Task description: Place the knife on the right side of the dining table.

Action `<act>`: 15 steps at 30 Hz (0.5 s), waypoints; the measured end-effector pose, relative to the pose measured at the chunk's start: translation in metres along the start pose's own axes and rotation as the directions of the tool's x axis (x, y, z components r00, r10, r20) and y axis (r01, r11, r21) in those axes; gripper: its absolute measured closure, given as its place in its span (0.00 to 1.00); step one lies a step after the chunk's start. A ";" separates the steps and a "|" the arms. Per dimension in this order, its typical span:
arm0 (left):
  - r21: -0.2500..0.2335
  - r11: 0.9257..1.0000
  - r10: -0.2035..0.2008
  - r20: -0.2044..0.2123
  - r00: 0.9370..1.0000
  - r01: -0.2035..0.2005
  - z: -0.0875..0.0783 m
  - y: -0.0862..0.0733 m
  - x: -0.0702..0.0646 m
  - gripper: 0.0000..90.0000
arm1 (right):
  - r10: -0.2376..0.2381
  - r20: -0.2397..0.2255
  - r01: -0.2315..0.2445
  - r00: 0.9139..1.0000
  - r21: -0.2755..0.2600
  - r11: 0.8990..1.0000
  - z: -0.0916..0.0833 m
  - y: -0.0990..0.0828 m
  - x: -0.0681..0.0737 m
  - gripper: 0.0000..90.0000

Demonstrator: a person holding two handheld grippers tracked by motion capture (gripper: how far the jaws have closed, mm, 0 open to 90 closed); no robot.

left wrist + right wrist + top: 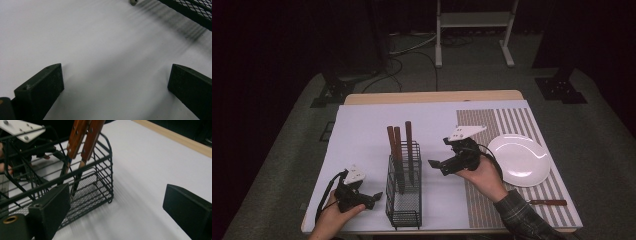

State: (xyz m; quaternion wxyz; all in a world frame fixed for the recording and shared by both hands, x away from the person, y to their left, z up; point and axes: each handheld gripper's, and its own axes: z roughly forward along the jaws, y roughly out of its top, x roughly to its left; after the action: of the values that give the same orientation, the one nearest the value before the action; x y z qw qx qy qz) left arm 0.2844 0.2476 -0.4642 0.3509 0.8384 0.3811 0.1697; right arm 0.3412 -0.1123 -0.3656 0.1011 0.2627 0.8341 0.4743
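A black wire basket (404, 200) stands on the white mat (362, 130) near the front edge, with three wooden-handled utensils (398, 142) upright in its far end. My left gripper (373, 199) rests low at the basket's left, open, jaws pointing toward it. In the left gripper view the left gripper (116, 75) has bare mat between its jaws and the basket's edge (195, 12) at top right. My right gripper (438, 167) hovers just right of the basket, open and holding nothing. In the right gripper view the right gripper (117, 195) faces the basket (100, 160) and the handles (91, 135).
A white plate (519, 159) lies on the striped placemat (512, 120) at the right. A wooden-handled knife (548, 202) lies near the placemat's front right corner. Behind the table are stands and cables on the floor.
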 end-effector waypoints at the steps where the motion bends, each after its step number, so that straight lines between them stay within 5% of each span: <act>1: 0.000 1.000 0.000 0.000 1.000 0.000 0.000 0.000 0.000 0.00 | 0.001 -0.003 -0.001 1.000 -0.005 1.000 0.000 0.002 0.000 0.07; 15: 0.000 1.000 0.002 -0.001 1.000 -0.002 0.000 0.000 0.000 0.00 | -0.005 -0.038 0.003 0.999 -0.055 0.998 0.000 0.027 0.000 0.07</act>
State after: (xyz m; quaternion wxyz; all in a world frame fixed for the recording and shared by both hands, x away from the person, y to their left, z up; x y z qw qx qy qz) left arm 0.2845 0.2478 -0.4642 0.3506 0.8386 0.3804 0.1707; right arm 0.3506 -0.1012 -0.3425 0.0935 0.2493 0.8231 0.5017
